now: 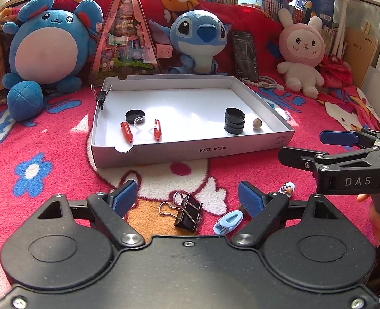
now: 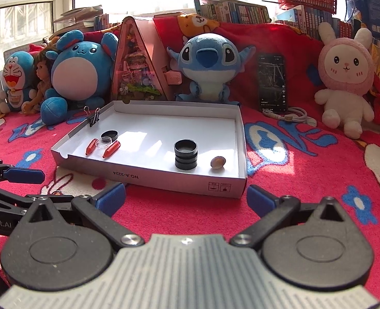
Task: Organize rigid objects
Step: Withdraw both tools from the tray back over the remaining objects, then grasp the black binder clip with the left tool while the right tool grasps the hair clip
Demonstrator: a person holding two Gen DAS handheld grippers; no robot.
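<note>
Black binder clip [image 1: 187, 215] on blanket between wide-open, empty left tongs [image 1: 187, 200]; right tongs [image 2: 186, 198] also wide, empty. Pickup stage; next: close, carry to white box [image 1: 190, 152].

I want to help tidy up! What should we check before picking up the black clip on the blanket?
1. Left tool open wide enough: ok.
2. Black binder clip between its fingers, untouched: ok.
3. Right tool open and empty: ok.
4. White box has bare floor for the clip: ok.
5. Blue hair clip sits close by, might get bumped: not ok.
6. Clip's wire handles won't snag: cannot tell.
</note>
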